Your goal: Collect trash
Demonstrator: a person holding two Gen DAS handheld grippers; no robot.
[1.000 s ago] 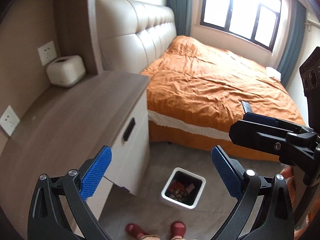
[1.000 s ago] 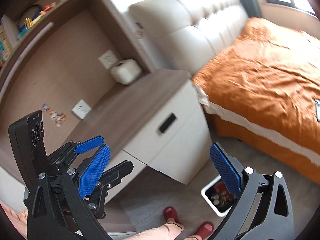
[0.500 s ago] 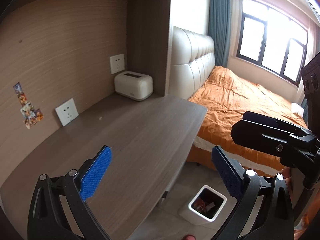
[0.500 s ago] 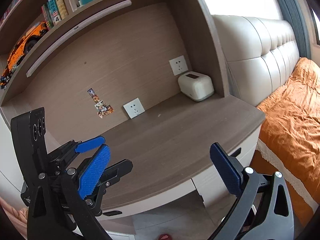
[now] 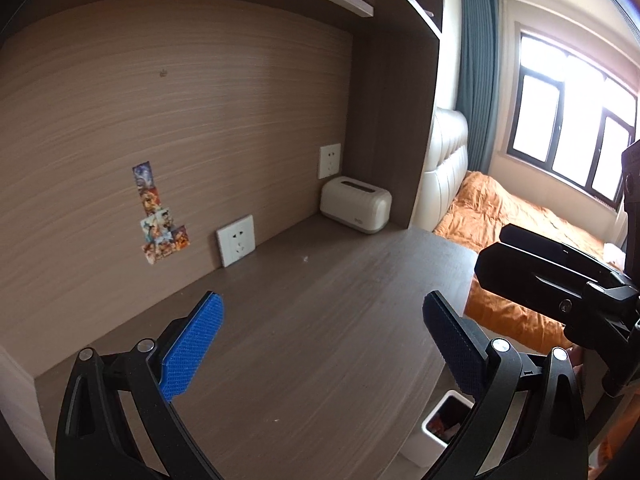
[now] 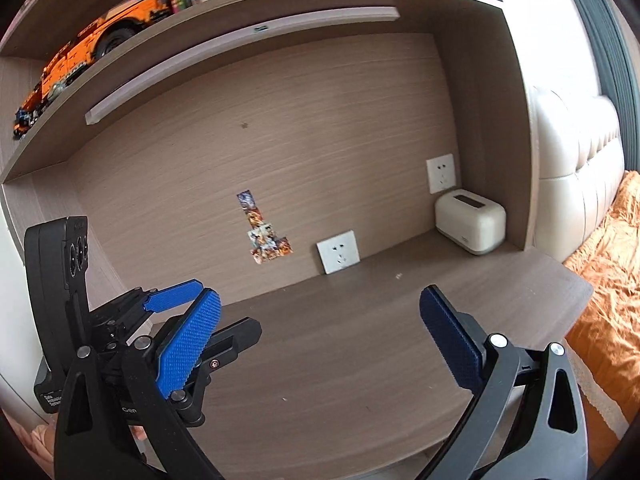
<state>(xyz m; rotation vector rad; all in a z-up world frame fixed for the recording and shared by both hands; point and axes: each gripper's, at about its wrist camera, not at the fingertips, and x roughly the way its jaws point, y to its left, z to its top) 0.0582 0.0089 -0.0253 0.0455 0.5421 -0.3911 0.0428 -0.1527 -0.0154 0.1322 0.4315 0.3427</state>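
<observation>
My left gripper point(image 5: 322, 344) is open and empty, held above the brown desk top point(image 5: 320, 320). My right gripper point(image 6: 320, 340) is open and empty too, above the same desk point(image 6: 360, 340). A white trash bin point(image 5: 434, 430) with colourful waste inside stands on the floor off the desk's right front corner, partly hidden by my left gripper's right finger. A tiny pale crumb point(image 5: 306, 258) lies on the desk near the back; it also shows in the right wrist view point(image 6: 398, 276). The left gripper shows in the right wrist view point(image 6: 168, 304), and the right gripper in the left wrist view point(image 5: 552, 280).
A cream tissue box point(image 5: 356, 210) point(image 6: 470, 222) sits at the desk's back right corner. Wall sockets point(image 5: 236, 240) and stickers point(image 5: 160, 220) are on the back panel. A shelf above holds an orange toy car point(image 6: 92, 44) and books. An orange bed point(image 5: 512, 216) lies to the right.
Both grippers have swung up and left, from the floor, bin and bed to the desk and its back panel. The bin has slid to the lower right edge. Both stay open.
</observation>
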